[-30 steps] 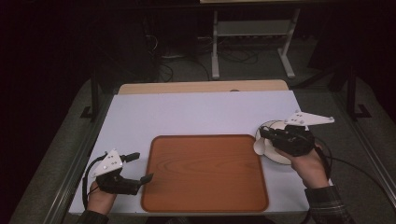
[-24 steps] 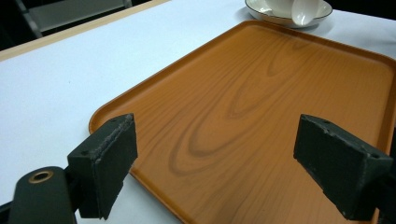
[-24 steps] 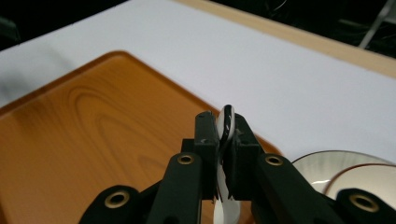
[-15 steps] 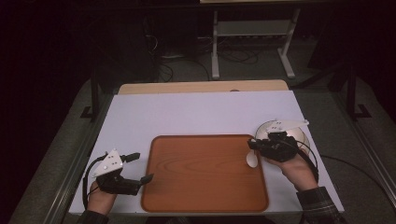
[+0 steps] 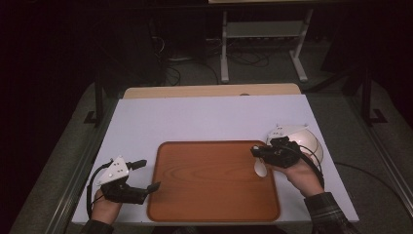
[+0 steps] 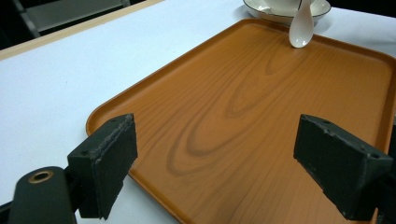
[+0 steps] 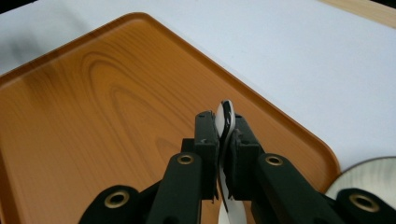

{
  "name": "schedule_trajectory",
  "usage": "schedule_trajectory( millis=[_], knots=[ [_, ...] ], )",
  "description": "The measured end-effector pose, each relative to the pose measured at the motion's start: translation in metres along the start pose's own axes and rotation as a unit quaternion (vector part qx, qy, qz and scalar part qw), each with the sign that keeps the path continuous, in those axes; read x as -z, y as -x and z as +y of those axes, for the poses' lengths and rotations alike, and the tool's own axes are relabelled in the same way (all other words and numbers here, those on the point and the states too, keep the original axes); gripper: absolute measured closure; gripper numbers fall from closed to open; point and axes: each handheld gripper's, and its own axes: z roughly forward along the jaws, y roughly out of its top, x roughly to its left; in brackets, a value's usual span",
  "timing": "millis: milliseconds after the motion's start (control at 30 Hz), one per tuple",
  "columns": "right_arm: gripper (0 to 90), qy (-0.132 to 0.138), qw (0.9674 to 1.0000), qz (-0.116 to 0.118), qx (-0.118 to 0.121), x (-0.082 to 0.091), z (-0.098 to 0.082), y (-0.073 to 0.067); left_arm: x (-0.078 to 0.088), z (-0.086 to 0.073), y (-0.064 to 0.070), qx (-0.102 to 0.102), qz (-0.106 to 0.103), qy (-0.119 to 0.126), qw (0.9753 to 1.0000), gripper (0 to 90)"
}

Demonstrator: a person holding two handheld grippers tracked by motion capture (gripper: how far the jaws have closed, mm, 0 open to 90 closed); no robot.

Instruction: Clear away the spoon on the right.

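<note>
Right gripper [image 5: 257, 152] clamps a white ceramic spoon [image 5: 261, 168] by its handle, bowl hanging down over the right edge of the wood-grain brown tray [image 5: 204, 195], while the left gripper [image 5: 148, 174] waits open at the tray's left edge.

A white-topped table [image 5: 204, 119] carries a wooden tray [image 5: 209, 192] and a white bowl [image 5: 311, 144].

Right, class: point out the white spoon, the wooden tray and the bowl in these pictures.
white spoon [image 5: 261, 168], high view, on its rounded scoop hanging below the right gripper.
wooden tray [image 6: 224, 121], left gripper view, on its bare wood-grain floor.
bowl [image 5: 311, 144], high view, on its white side beside the tray.
</note>
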Motion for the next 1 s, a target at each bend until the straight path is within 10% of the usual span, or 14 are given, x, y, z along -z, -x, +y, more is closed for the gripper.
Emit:
schedule_trajectory(
  millis=[1000],
  knots=[
    [83.2,-0.094,0.9925,0.067,0.038,-0.082,0.001,-0.016,-0.001,0.000,0.001,0.000,-0.003,-0.003,1.0000,12.9]
  ],
)
